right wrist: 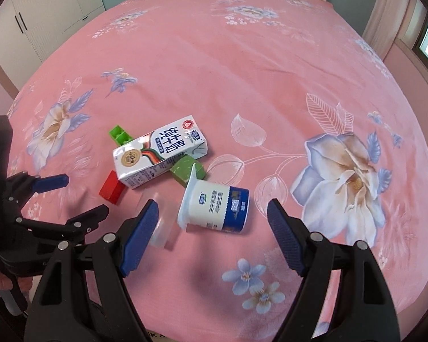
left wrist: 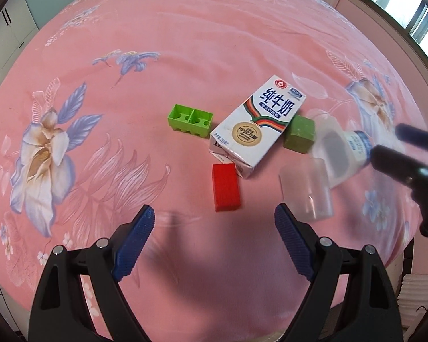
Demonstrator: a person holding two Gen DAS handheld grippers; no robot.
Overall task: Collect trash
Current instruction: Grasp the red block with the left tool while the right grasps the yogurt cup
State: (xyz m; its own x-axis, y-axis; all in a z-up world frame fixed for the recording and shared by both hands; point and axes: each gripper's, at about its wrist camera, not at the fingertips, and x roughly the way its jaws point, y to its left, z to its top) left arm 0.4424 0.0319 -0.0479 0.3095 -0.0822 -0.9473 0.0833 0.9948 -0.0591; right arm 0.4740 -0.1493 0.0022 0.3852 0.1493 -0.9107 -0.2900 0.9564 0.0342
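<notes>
A clear plastic cup (left wrist: 306,189) is blurred and hard to make out in both views, and in the right wrist view the milk carton (right wrist: 159,151) covers most of the green tray (right wrist: 119,134) and part of the dark green block (right wrist: 187,169). The trash lies in one group near the middle of the pink flowered bedspread (left wrist: 157,42), with wide free cloth on the far side and to the left and right. The white yogurt cup (right wrist: 214,206) with blue base lies on its side just ahead of the right gripper (right wrist: 212,211), the red block (left wrist: 225,186) just ahead of the left gripper (left wrist: 214,213); both grippers have jaws apart, holding nothing.
</notes>
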